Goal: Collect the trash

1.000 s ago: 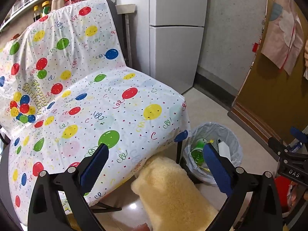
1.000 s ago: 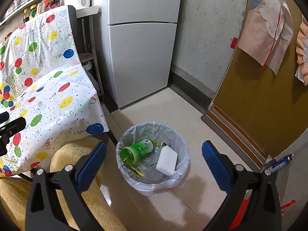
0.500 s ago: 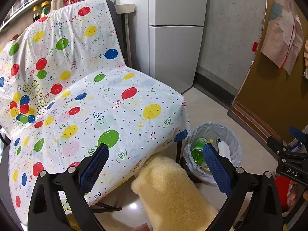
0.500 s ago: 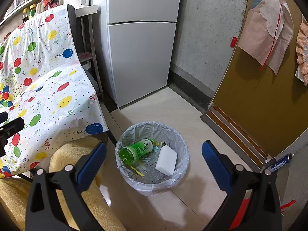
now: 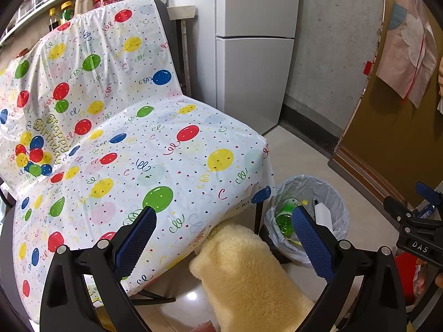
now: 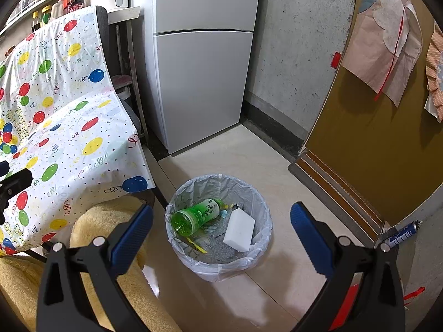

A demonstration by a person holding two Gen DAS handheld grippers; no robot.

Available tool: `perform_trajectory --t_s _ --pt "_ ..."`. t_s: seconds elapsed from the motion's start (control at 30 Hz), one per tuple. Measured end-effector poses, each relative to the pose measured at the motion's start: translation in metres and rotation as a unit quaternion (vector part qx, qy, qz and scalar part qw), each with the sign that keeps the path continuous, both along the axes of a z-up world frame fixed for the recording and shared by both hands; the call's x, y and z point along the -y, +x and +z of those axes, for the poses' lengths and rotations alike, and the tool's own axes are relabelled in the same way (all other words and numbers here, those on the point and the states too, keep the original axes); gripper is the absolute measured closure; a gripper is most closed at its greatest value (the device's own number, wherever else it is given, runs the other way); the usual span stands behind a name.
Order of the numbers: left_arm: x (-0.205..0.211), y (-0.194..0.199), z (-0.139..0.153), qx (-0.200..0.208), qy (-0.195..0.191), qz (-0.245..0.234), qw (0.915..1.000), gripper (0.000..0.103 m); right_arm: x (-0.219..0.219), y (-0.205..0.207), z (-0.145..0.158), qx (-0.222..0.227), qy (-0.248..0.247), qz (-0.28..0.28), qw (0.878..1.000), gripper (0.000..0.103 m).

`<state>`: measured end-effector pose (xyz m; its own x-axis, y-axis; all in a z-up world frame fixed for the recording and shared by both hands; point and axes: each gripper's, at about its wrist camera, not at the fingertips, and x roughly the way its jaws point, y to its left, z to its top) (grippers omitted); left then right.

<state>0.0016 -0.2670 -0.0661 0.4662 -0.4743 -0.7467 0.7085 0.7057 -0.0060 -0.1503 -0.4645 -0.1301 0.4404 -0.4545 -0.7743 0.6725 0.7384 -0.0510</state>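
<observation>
Green bottle (image 6: 197, 216) and white sponge block (image 6: 239, 229) lie in the lined bin (image 6: 249, 262) exactly as a second ago, and both views have barely shifted. Left gripper (image 5: 224, 239) and right gripper (image 6: 221, 233) hang wide open, empty. Balloon-print cover (image 5: 133, 149) and a yellow fleece (image 5: 249, 274) crowd the bin's left side.

A balloon-print cover (image 5: 133, 144) drapes over a chair. A yellow fleece blanket (image 5: 249, 274) lies below its front edge. A white refrigerator (image 6: 199, 63) stands against the grey wall (image 6: 293, 55). Bottles (image 5: 63, 11) line a shelf. A spray can (image 6: 401, 233) lies beside the brown door (image 6: 382, 149).
</observation>
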Motion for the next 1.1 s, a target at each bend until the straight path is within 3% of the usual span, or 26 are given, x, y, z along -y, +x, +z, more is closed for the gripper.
perform_trajectory --t_s 1.1 --pt "-0.0019 -0.0007 -0.0015 -0.001 0.002 0.002 1.0 0.006 0.0021 -0.0014 -0.002 -0.001 -0.003 -0.007 1.0 0.006"
